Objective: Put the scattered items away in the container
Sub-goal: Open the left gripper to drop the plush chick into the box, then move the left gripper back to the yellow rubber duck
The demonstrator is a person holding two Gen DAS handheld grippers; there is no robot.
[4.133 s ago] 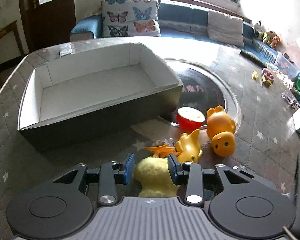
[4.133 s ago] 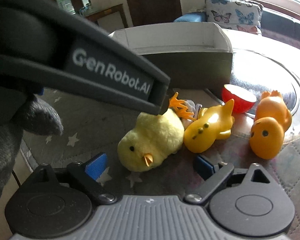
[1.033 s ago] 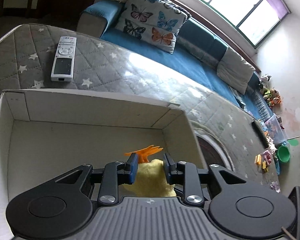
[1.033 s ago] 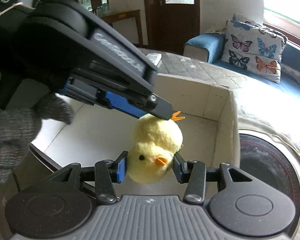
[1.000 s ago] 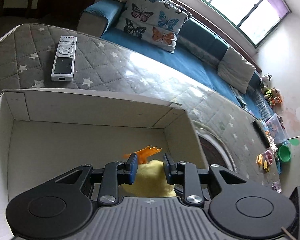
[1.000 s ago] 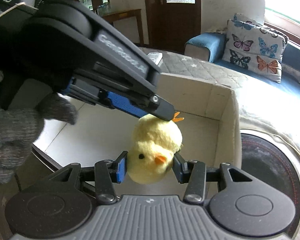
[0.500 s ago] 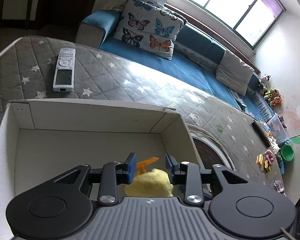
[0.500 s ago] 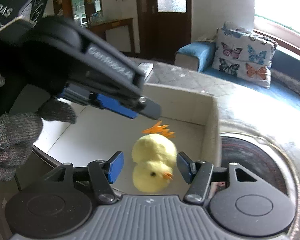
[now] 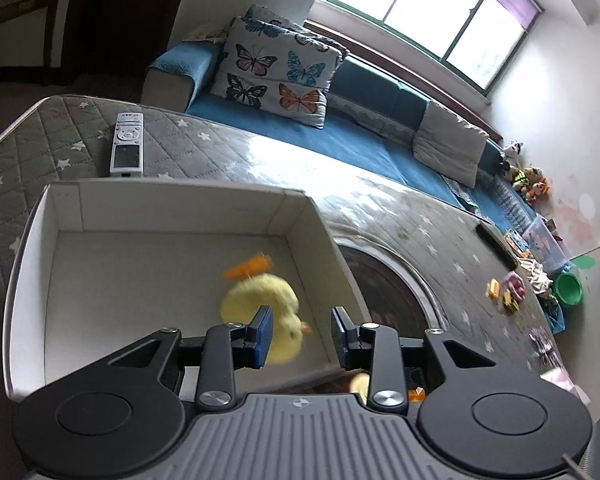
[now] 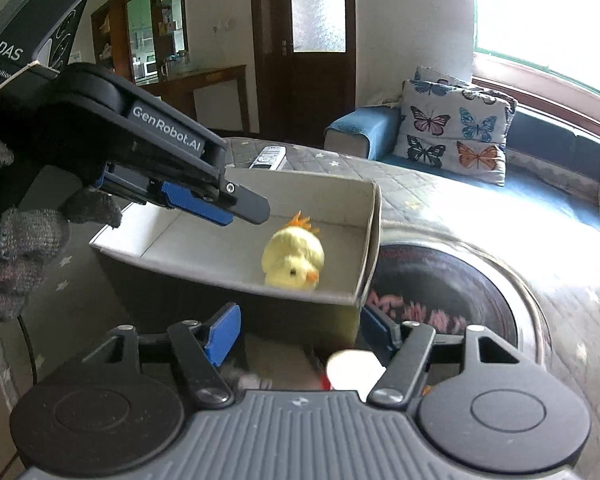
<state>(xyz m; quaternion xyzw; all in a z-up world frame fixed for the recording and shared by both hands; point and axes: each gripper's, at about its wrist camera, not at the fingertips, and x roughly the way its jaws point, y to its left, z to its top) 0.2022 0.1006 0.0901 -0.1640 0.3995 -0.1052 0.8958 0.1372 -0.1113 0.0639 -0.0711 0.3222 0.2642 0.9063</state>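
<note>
The left gripper (image 9: 300,334) hangs above the near right corner of the cardboard box (image 9: 40,240) with its blue pads spread apart and nothing between them. Below and just beyond its fingertips the yellow plush chick (image 9: 266,304) lies on the box floor, orange feet pointing away, close to the right wall; it looks smeared in the left wrist view, so it may not have settled. From the right wrist view the chick (image 10: 294,258) sits wholly inside the walls, clear of the rim.

The right gripper (image 10: 296,330) is lower and outside the box, facing its dark front wall, pads wide and empty. Directly under it, at the lower edge of its view, a blurred red and white shape (image 10: 348,368) shows, probably the red bowl among the loose toys on the bench (image 10: 560,288), though too blurred to be sure.

One toy lies in the container and others seem to lie outside it. To do the release well, lift the left gripper straight up with pads held wide so they do not snag the plush or clip the rim. The right gripper should centre its open pads on one toy before closing.
</note>
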